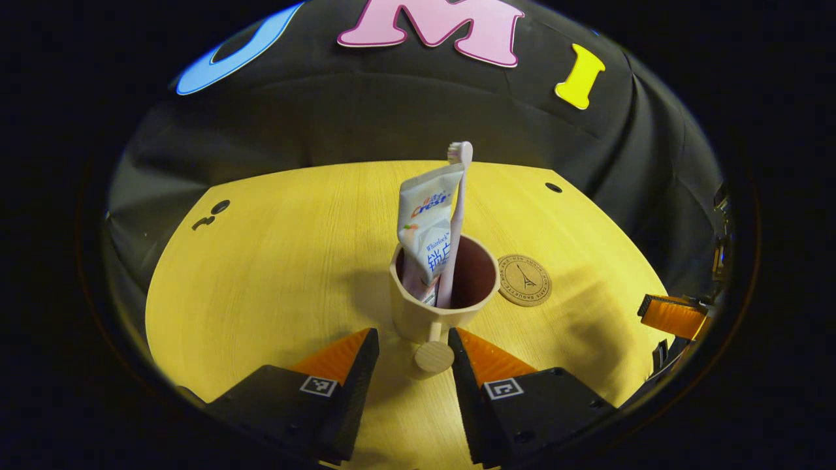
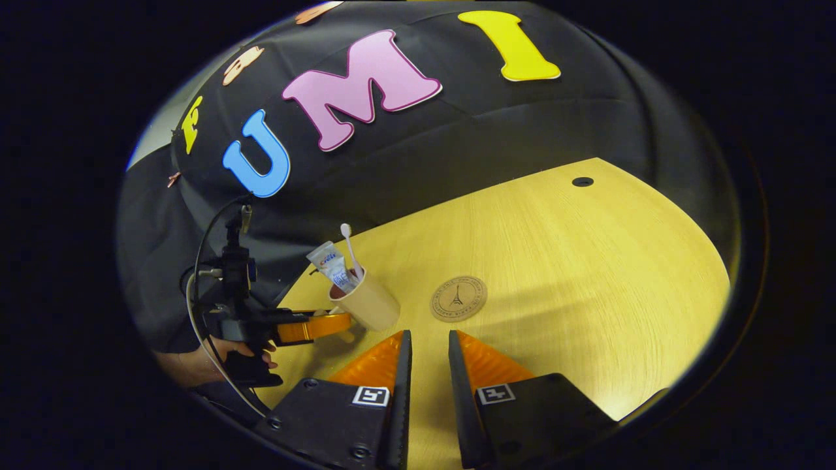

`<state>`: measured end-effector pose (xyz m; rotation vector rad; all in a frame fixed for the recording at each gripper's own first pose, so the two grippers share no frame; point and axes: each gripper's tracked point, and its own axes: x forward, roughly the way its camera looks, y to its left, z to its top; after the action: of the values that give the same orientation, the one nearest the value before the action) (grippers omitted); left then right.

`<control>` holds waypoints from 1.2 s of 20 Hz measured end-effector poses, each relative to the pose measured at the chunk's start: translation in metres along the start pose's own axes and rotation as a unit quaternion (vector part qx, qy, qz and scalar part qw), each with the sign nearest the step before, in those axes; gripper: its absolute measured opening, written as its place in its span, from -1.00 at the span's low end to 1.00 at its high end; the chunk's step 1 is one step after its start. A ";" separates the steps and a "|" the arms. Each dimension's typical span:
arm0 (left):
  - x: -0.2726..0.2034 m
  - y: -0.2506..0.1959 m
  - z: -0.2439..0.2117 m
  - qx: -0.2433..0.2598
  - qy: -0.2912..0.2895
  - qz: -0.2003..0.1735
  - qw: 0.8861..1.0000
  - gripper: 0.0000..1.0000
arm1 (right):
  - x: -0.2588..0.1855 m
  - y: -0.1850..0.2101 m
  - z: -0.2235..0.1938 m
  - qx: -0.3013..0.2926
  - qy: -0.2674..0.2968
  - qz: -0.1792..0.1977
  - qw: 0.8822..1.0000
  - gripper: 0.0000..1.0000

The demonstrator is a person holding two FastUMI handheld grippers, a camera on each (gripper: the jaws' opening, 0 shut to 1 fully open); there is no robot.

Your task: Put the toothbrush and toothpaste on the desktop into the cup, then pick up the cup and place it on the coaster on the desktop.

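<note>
A tan cup (image 1: 444,307) stands upright on the wooden desktop (image 1: 274,261), holding a white toothpaste tube (image 1: 424,225) and a pale pink toothbrush (image 1: 458,215). Its round wooden handle (image 1: 432,358) points toward me and lies between the fingers of my left gripper (image 1: 413,343), which is open with a gap on the left side. Just right of the cup lies a round brown coaster (image 1: 524,280). In the right gripper view, the cup (image 2: 369,300) is at the left and the coaster (image 2: 458,298) is just ahead of my right gripper (image 2: 428,339), which is narrowly open and holds nothing.
The black cloth wall runs behind the desktop. Small dark holes (image 1: 553,187) mark the table's far corners. A hand (image 2: 196,365) holds the left gripper (image 2: 339,323) at the table's left edge, with a cable looping above it. The right gripper's finger (image 1: 673,315) shows at the far right.
</note>
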<state>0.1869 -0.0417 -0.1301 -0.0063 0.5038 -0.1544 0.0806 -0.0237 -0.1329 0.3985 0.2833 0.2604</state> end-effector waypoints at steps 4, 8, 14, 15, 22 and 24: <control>0.005 -0.006 0.001 0.024 0.021 -0.001 0.999 0.27 | -0.005 -0.006 -0.003 0.010 0.004 -0.001 1.000 -0.32; 0.009 -0.013 0.001 0.047 0.030 -0.011 0.998 -0.22 | -0.006 -0.002 -0.013 0.012 0.009 0.006 1.000 -0.32; 0.012 -0.010 0.008 0.047 -0.002 -0.010 0.999 -0.68 | -0.008 -0.001 -0.028 0.018 0.018 0.006 1.000 -0.32; 0.013 -0.010 0.008 0.047 -0.009 -0.008 0.999 -0.65 | -0.008 -0.002 -0.029 0.016 0.019 0.004 1.000 -0.31; 0.007 -0.020 0.008 0.060 -0.028 -0.016 0.998 -0.70 | -0.010 -0.010 -0.028 0.016 0.016 -0.003 1.000 -0.32; 0.005 -0.031 0.014 0.064 -0.031 -0.025 0.997 -0.69 | -0.012 -0.012 -0.025 0.020 0.014 -0.005 1.000 -0.31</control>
<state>0.1931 -0.0739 -0.1184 0.1010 0.4309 -0.2349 0.0636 -0.0296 -0.1573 0.4341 0.3175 0.2504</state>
